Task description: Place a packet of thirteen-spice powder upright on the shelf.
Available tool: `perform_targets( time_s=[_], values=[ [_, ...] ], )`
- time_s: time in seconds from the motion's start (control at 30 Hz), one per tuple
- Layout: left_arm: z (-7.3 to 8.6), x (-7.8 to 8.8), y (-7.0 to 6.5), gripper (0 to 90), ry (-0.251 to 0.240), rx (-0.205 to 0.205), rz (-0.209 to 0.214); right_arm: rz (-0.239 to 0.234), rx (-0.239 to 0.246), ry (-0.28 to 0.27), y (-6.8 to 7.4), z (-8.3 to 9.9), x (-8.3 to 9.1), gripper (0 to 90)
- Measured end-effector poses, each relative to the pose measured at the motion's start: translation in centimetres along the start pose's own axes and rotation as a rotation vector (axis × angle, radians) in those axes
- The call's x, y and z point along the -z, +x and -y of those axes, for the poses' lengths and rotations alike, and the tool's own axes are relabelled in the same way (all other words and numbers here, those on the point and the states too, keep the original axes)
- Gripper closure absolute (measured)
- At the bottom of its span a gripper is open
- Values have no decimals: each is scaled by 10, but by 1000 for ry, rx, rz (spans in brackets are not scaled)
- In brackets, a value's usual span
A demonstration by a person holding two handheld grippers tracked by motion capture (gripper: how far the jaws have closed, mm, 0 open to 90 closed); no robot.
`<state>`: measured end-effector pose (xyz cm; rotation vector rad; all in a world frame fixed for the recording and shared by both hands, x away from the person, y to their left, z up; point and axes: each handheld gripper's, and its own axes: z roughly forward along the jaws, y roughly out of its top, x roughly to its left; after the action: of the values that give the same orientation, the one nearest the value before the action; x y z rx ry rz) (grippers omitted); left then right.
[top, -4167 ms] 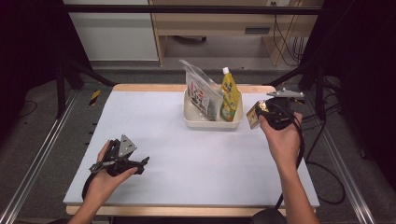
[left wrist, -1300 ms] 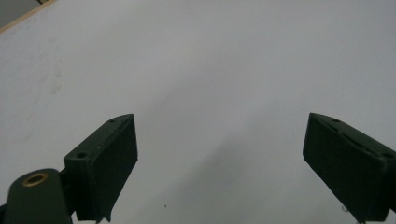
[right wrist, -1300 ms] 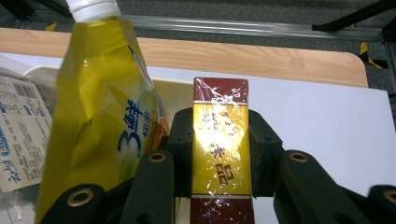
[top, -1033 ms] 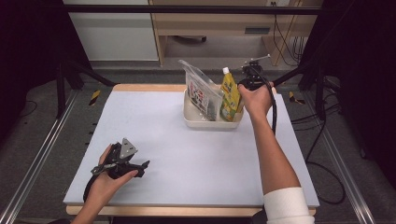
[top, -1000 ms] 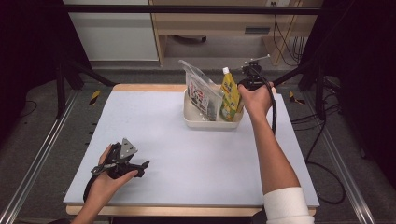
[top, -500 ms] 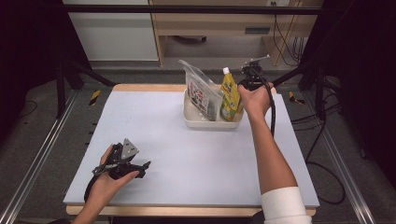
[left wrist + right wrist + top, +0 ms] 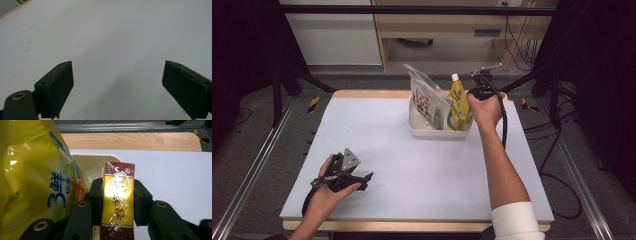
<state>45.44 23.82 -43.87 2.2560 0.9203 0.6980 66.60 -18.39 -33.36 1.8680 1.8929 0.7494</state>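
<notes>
Gold and dark red foil shines between the black jaws of the right hand-held gripper (image 7: 117, 203): they are pinching a slim wrapped box (image 7: 118, 202), one pad flat on each long side. In the right gripper view the box stands upright with its top pointing to 12 o'clock, right over the rim of the cream tray (image 7: 100, 160). Pressed close at its 9 o'clock is the yellow pouch (image 7: 32, 175) with blue print, bulging and glossy.

From the high view, the right hand (image 7: 486, 107) is stretched out to the far side of the table (image 7: 422, 175), at about 1 o'clock from the table's middle, holding its hand-held gripper (image 7: 481, 89) against the right end of the tray (image 7: 437, 132). Inside the tray the yellow pouch (image 7: 458, 102) stands upright with its white cap on top, and a clear printed bag (image 7: 428, 97) leans at its 9 o'clock. The box itself is too small to pick out from up here.

Down at 7 o'clock, the left hand (image 7: 329, 192) rests on the pale table top with the left hand-held gripper (image 7: 362, 179) lying low. In the left gripper view its hand-held gripper (image 7: 117, 92) has the jaws spread wide with bare table (image 7: 112, 37) between them, gripping nothing.
</notes>
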Motion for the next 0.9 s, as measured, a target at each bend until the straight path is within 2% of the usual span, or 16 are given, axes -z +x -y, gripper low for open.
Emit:
perform_targets(
  time_s=[0.1,0.27,0.37,0.53,0.67,0.83,0.9],
  values=[
    [0,1,0,100,3,-3,1,-4,-5,-1,0,0,-1,661],
    [0,1,2,100,-7,-10,-5,-1,14,-13,2,1,-1,623],
    [0,1,2,100,-1,-1,-2,-4,22,-14,2,1,0,611],
    [0,1,3,100,-7,-10,-5,-8,58,-56,2,3,10,606],
    [1,0,2,100,2,-3,-3,-9,68,-86,0,4,21,605],
    [1,0,3,99,1,0,-7,-32,100,-137,-4,6,32,603],
    [1,0,4,99,-6,-11,-12,-39,95,-150,-5,7,36,602]
  ],
)
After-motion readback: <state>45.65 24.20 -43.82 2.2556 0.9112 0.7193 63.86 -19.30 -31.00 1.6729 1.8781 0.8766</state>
